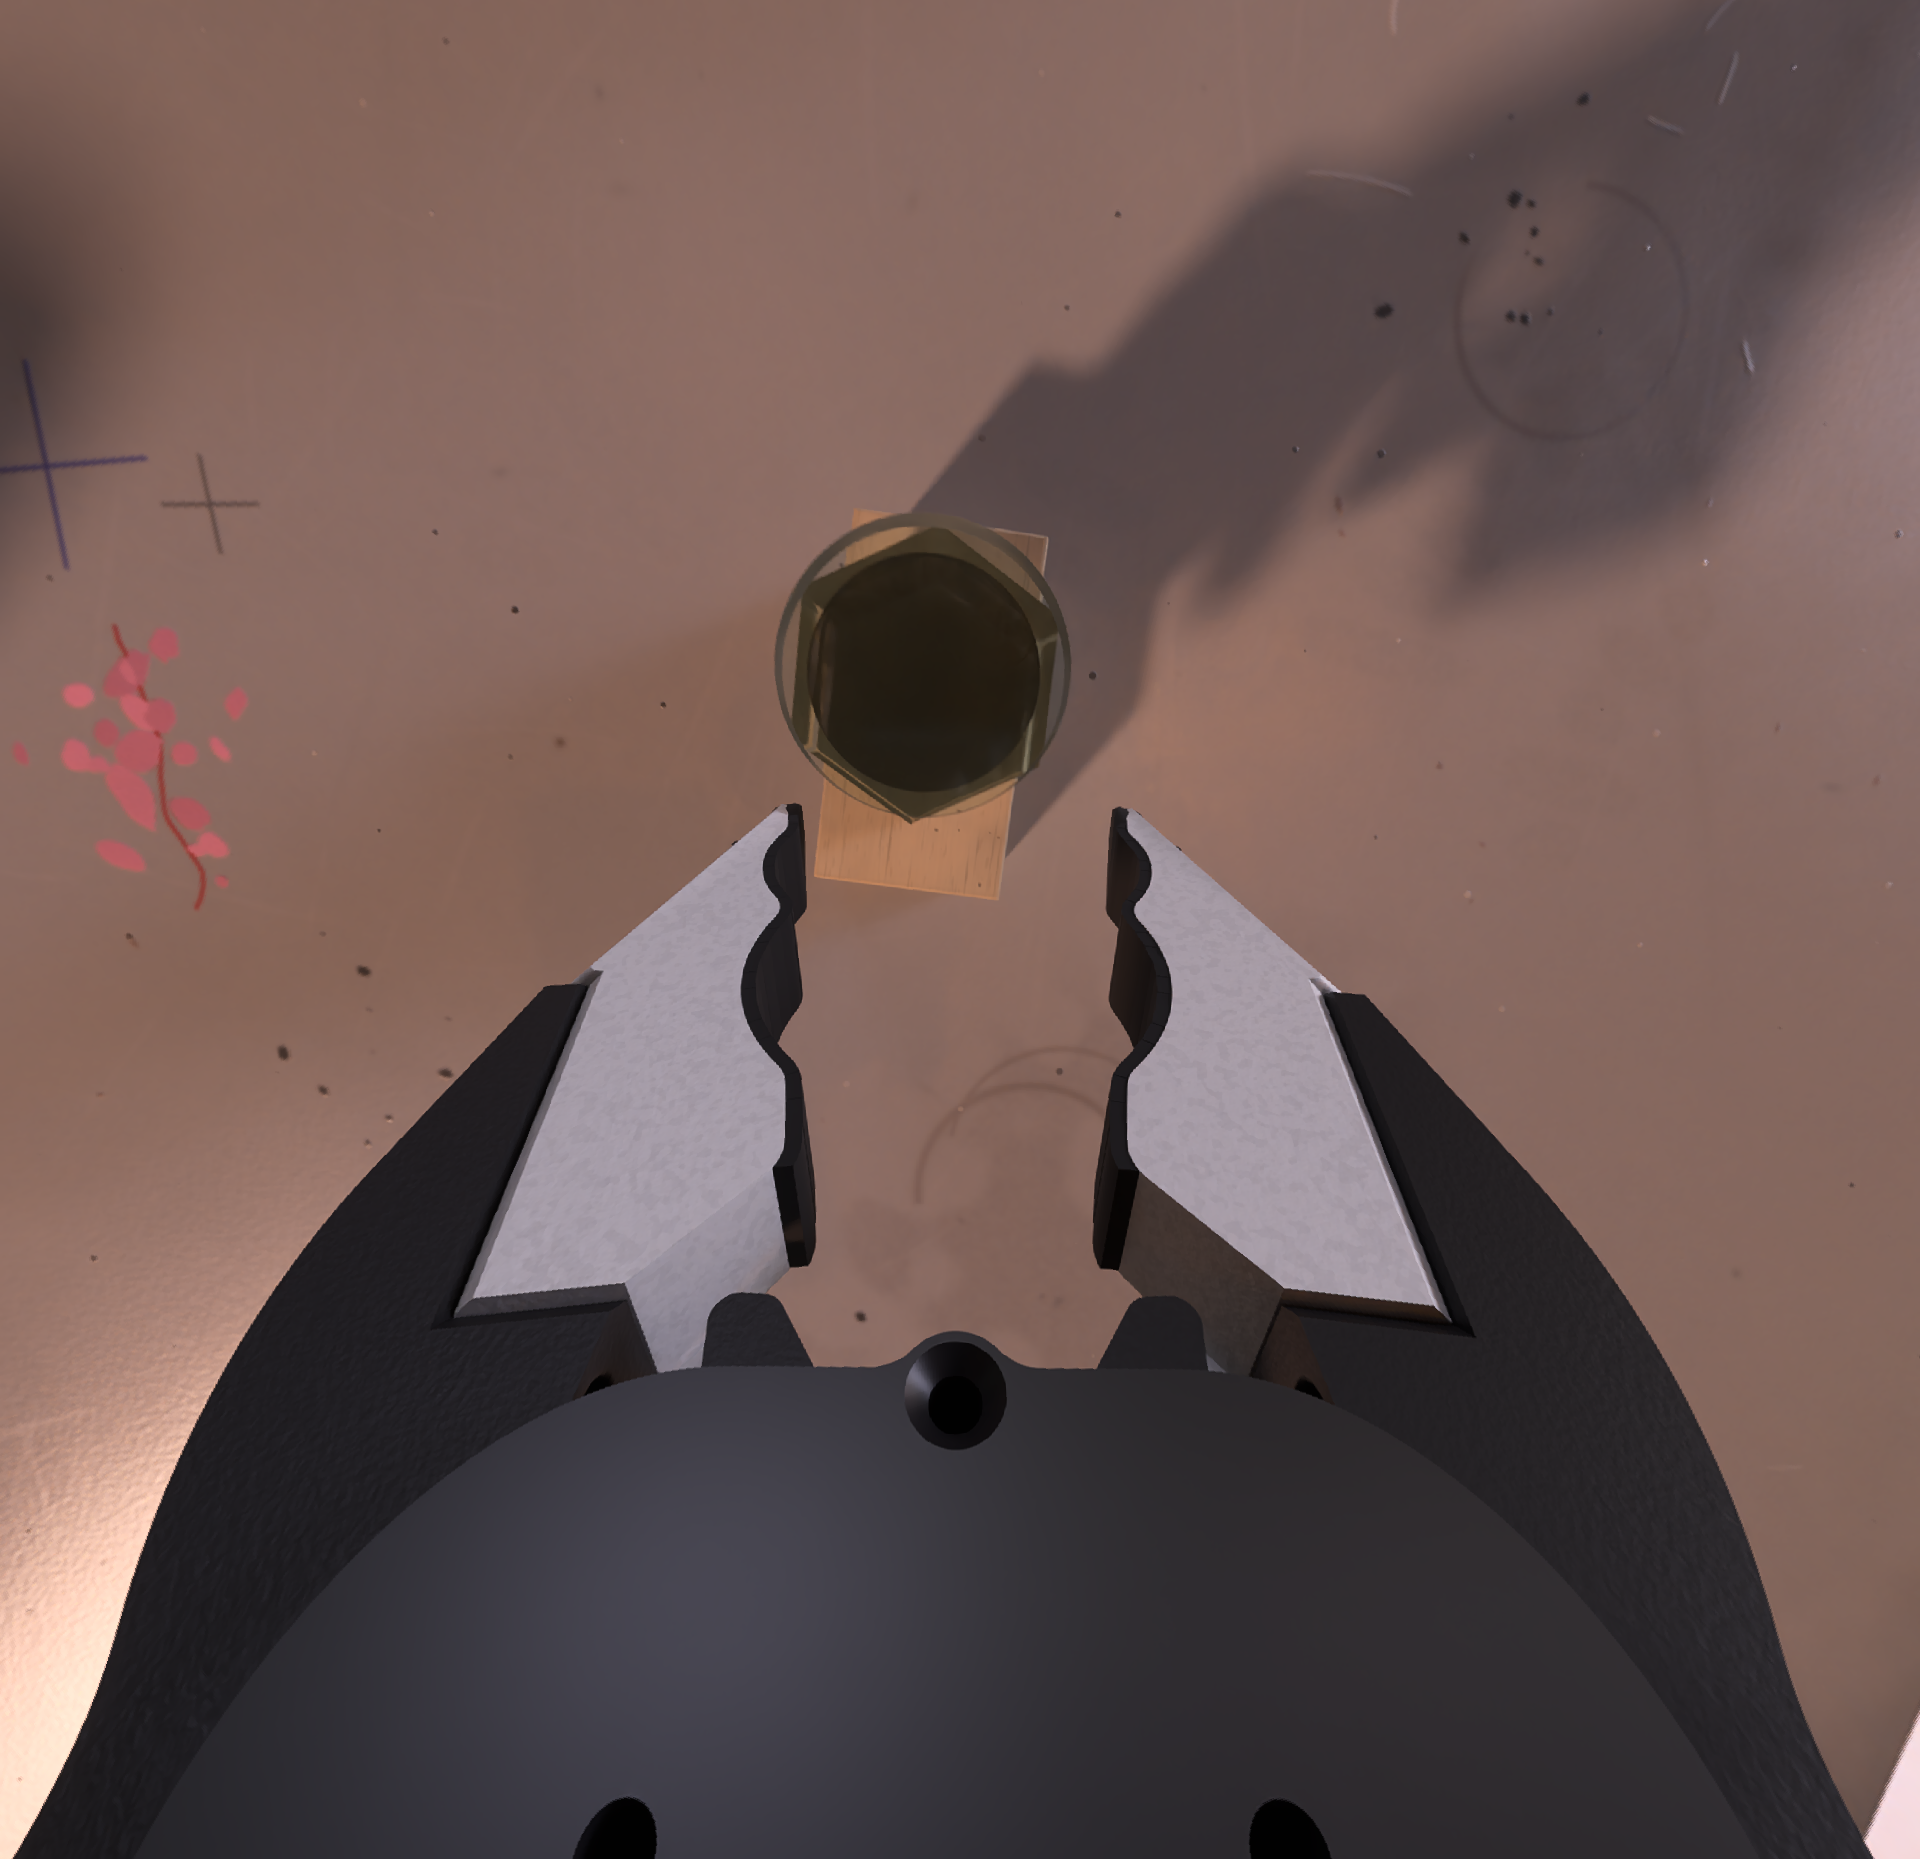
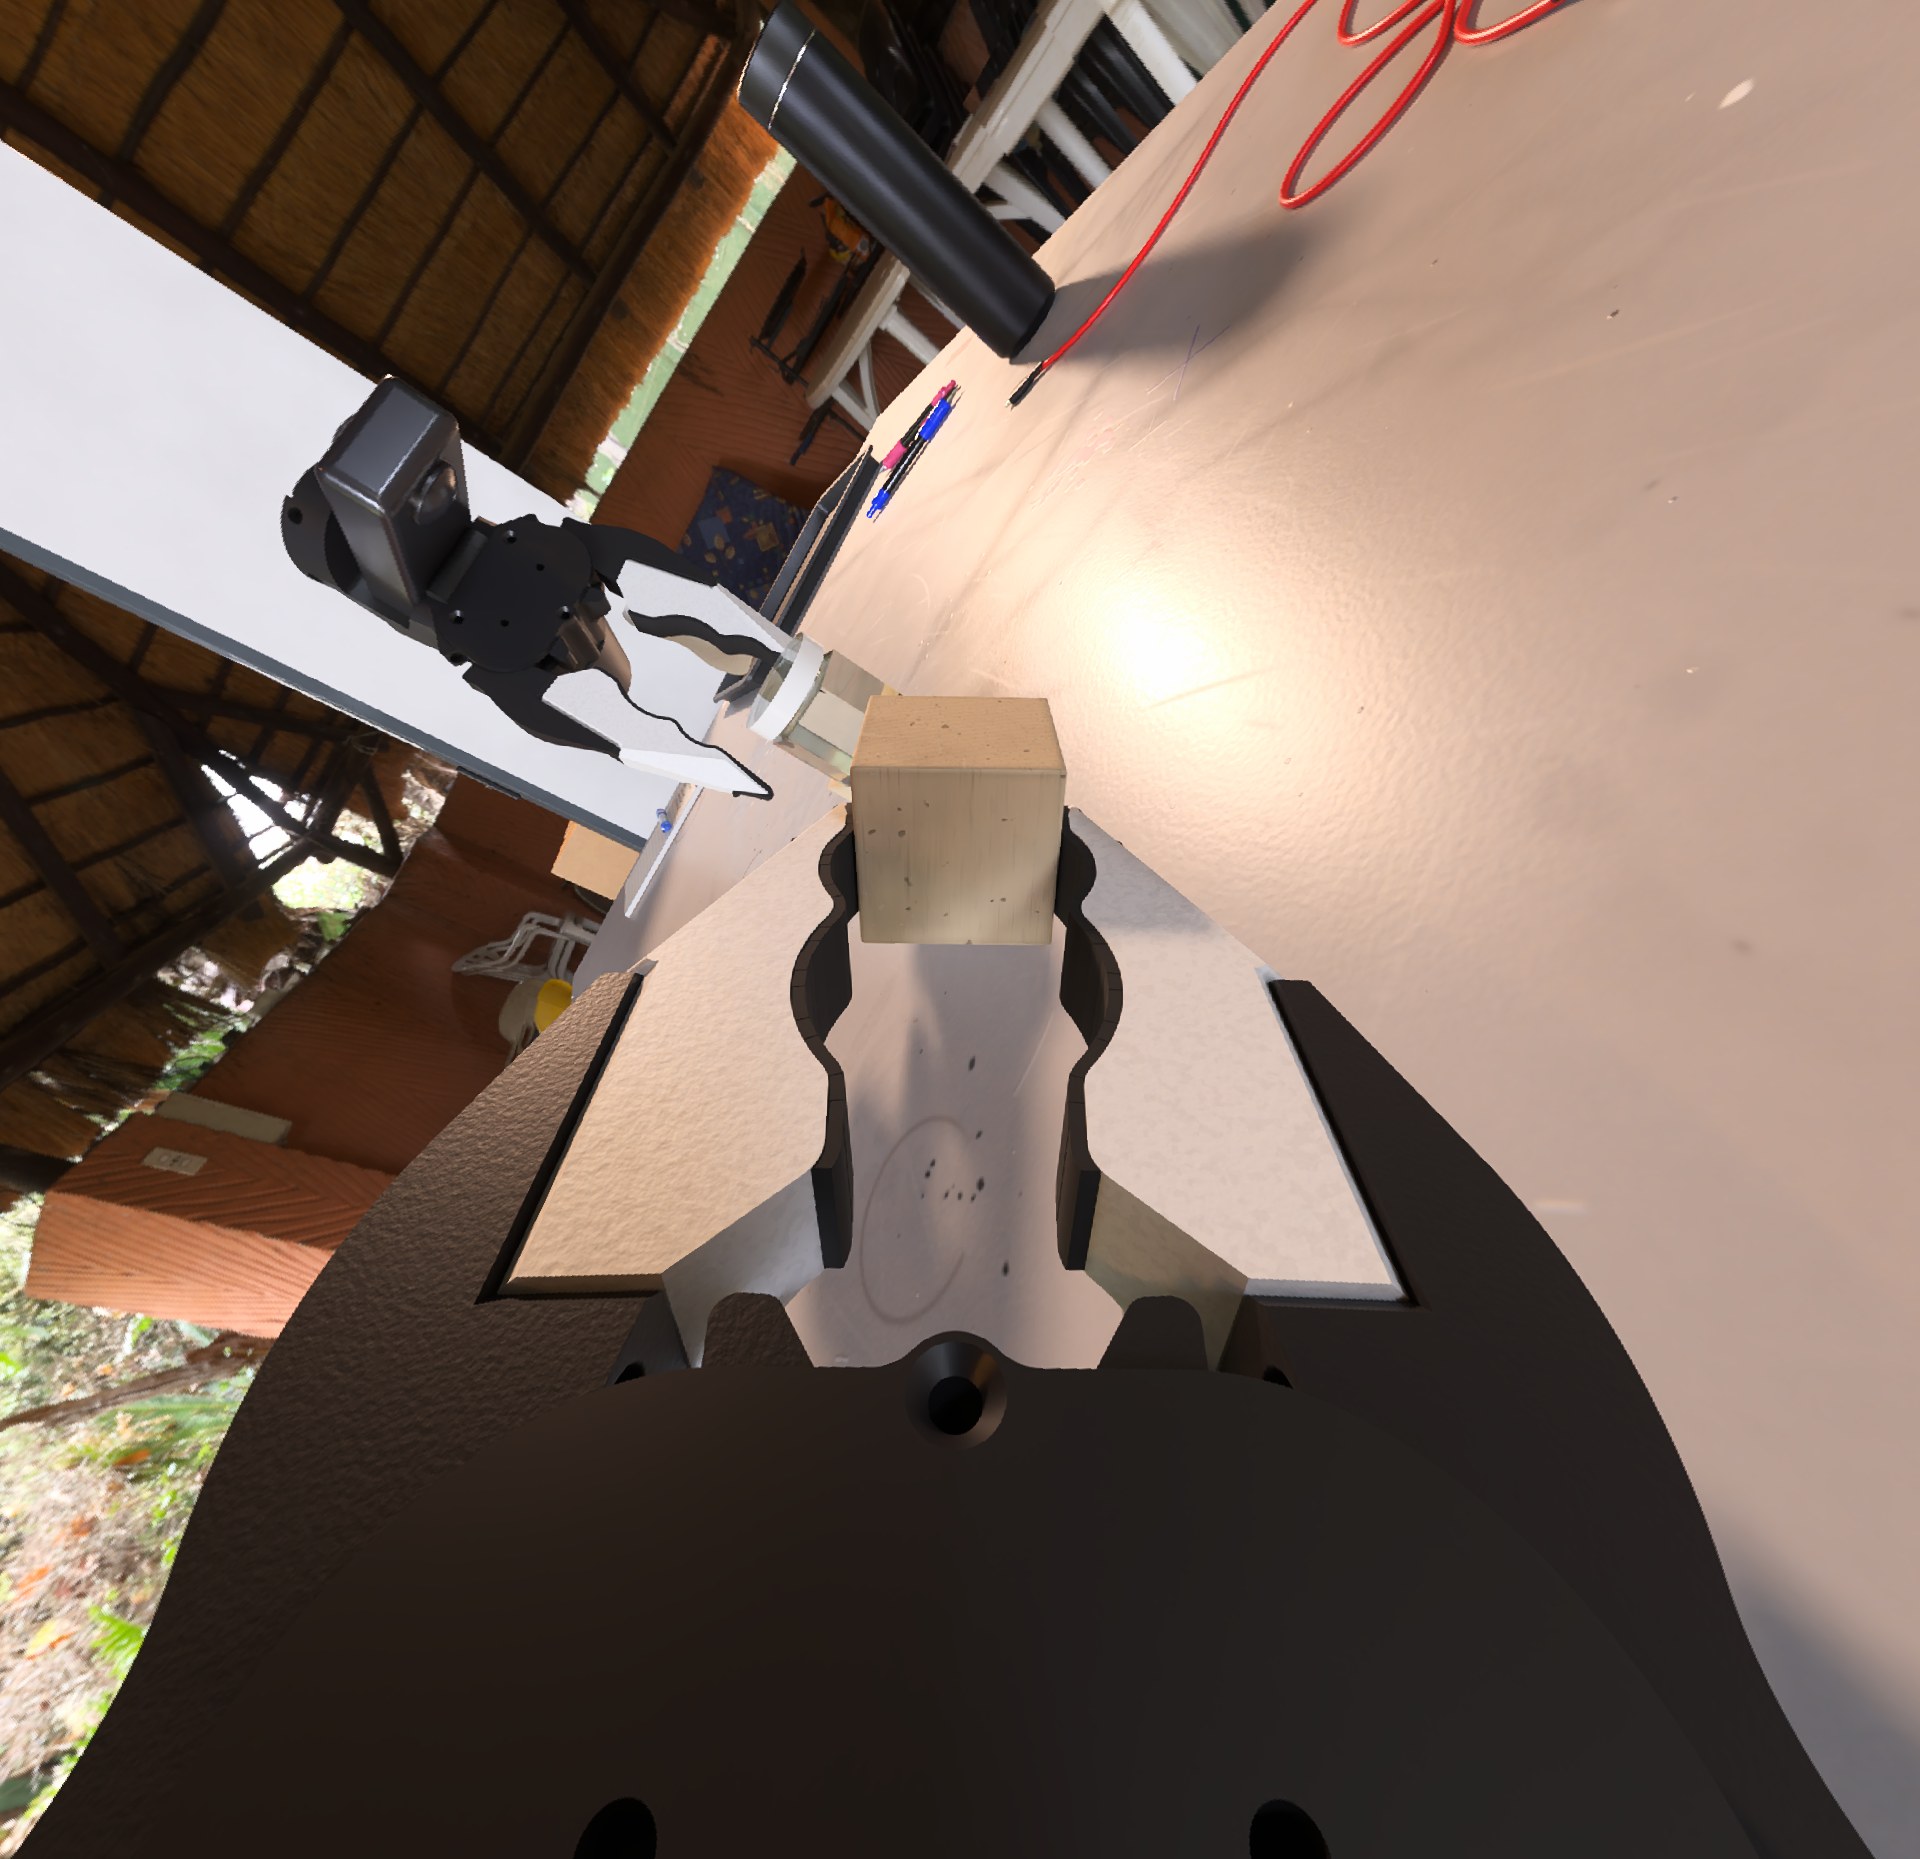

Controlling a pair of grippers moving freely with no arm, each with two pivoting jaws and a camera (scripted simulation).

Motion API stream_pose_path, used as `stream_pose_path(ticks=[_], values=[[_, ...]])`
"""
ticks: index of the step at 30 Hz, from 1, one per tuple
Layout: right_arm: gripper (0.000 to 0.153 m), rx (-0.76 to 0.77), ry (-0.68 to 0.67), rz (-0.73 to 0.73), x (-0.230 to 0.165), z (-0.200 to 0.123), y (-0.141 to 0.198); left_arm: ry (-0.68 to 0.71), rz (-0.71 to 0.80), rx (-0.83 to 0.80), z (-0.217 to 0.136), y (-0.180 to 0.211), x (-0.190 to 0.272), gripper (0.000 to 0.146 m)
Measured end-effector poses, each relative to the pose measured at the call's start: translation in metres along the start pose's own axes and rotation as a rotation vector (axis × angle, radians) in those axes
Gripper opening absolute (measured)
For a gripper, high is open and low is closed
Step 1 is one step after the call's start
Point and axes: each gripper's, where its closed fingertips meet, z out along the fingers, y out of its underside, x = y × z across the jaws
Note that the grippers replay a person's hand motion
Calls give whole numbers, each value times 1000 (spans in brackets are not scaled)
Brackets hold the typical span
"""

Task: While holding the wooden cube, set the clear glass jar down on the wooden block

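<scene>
Jar apparently resting on wooden block below spread left tool; right tool pinches cube.

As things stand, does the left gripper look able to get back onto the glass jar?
Probably yes: the left gripper is open just above the glass jar standing on the wooden block, nothing between them.

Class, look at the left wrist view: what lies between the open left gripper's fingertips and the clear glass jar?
The near end of the wooden block. The clear glass jar stands on it, and the left gripper hangs open over that end, as the left wrist view shows.
</scene>
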Motion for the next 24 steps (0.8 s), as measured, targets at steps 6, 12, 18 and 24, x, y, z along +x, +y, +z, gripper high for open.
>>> stream_pose_path(ticks=[6, 12, 18, 24], values=[[36, -19, -14, -4, -2, 7, 2, -33, -11, -2, -3, 6, -1, 59], [36, -19, -17, -1, -3, 8, 1, -143, -78, 67, -29, 4, -16, 61], [36, -28, -29, 8, -3, 12, 2, -587, -300, 419, -151, 26, -70, 60], [36, -102, -57, 0, -10, 32, 12, -1080, -859, 419, -251, 181, -95, 62]])
